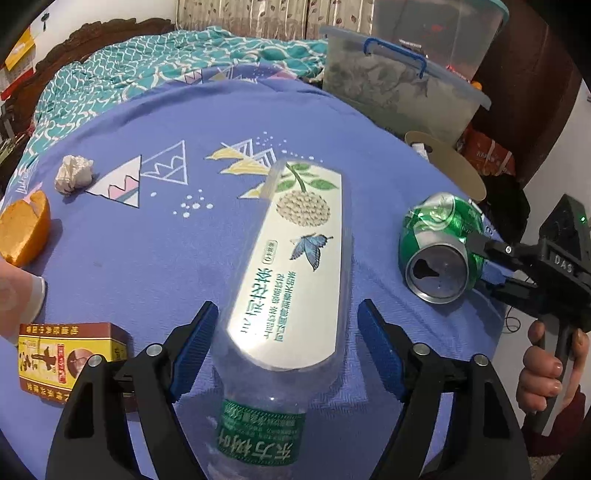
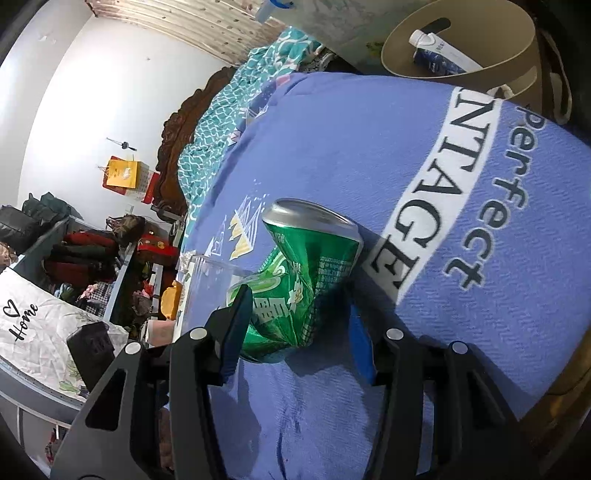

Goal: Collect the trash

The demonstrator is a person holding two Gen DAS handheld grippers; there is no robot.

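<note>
**A lived-in bedroom at home**

This is a bedroom in a private home. A bed with a carved dark wooden headboard (image 2: pixel 177 147) carries a teal patterned quilt (image 1: pixel 122 77) and a purple printed cover (image 1: pixel 166 240). Behind it hang leaf-printed curtains (image 1: pixel 266 14). A lidded plastic storage box (image 1: pixel 399 85) sits at the bed's far end. To the side, shelves (image 2: pixel 92 254) are stuffed with bags and folded clothes, and a cloth marked "Home" (image 2: pixel 33 325) lies below them. A yellow gift bag (image 2: pixel 122 173) hangs on the white wall.
</note>
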